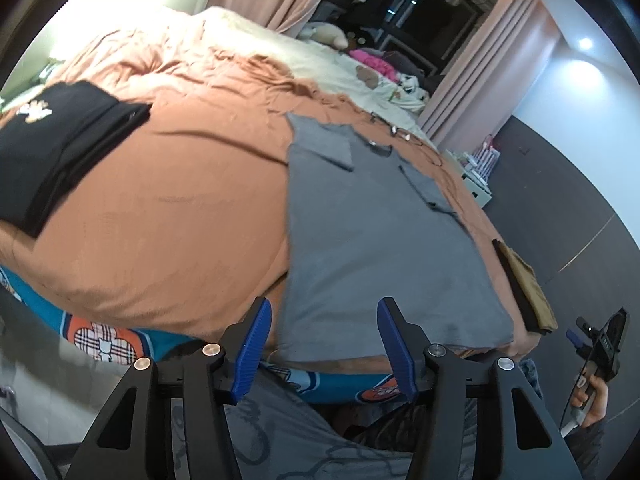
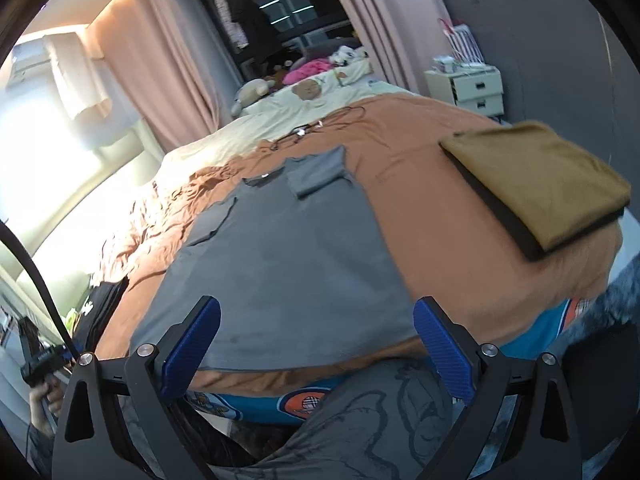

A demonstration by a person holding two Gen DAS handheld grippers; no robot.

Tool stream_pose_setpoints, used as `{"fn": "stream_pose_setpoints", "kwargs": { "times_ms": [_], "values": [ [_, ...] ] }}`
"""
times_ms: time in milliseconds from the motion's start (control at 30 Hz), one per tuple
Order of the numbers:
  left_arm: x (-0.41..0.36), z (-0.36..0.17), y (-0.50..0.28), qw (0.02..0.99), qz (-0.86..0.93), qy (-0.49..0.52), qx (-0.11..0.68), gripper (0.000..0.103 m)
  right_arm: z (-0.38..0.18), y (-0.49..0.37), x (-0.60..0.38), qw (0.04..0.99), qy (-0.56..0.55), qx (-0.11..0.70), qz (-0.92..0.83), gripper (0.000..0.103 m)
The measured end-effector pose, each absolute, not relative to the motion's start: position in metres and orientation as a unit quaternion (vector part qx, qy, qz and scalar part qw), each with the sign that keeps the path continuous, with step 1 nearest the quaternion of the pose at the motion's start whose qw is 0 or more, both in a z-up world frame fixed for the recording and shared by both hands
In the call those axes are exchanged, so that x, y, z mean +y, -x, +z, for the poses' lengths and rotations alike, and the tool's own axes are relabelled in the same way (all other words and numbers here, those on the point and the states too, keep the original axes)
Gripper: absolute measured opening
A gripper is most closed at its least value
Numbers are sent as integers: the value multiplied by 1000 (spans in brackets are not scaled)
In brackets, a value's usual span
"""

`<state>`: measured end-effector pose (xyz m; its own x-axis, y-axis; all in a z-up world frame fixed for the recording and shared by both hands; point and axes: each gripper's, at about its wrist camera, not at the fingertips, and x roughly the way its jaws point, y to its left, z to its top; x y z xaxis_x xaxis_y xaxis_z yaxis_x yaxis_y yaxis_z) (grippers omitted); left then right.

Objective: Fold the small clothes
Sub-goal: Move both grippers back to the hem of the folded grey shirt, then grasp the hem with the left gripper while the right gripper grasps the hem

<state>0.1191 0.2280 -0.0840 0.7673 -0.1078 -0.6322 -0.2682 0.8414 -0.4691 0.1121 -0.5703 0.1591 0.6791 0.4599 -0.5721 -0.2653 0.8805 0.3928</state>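
A grey T-shirt (image 1: 372, 232) (image 2: 288, 264) lies flat on the orange duvet (image 1: 160, 216) (image 2: 460, 232), both sleeves folded in over the body and its hem toward me. My left gripper (image 1: 324, 344) hangs open just off the hem's near edge, nothing between its blue pads. Likewise my right gripper (image 2: 316, 344) stands open above the hem near the bed's front edge, empty. The right gripper also shows small at the left wrist view's right margin (image 1: 588, 340), held in a hand.
A folded black garment (image 1: 60, 152) (image 2: 100, 304) lies left on the duvet. A folded tan and black stack (image 2: 540, 184) (image 1: 528, 292) sits right. Cables (image 2: 316, 124) lie beyond the shirt. A white drawer unit (image 2: 472, 88) stands by the bed's far right.
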Motion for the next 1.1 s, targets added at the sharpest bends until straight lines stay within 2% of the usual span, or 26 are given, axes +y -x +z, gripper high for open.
{"fn": "stream_pose_setpoints", "kwargs": {
  "times_ms": [233, 333, 500, 767, 1033, 1100],
  "values": [
    [234, -118, -136, 885, 41, 299, 354, 49, 128, -141, -573, 892, -157, 378, 191, 95],
    [235, -130, -147, 880, 37, 306, 362, 47, 114, -160, -576, 879, -173, 397, 196, 80],
    [237, -143, -166, 874, 28, 311, 372, 47, 102, -189, -588, 867, -196, 404, 214, 74],
    [246, -161, -192, 860, 20, 329, 389, 37, 82, -234, -589, 854, -189, 427, 230, 57],
    [254, -178, -206, 846, 27, 341, 408, 34, 67, -259, -593, 843, -199, 439, 240, 56],
    [257, -182, -210, 842, 23, 349, 410, 32, 64, -260, -593, 839, -202, 442, 245, 51]
  ]
}}
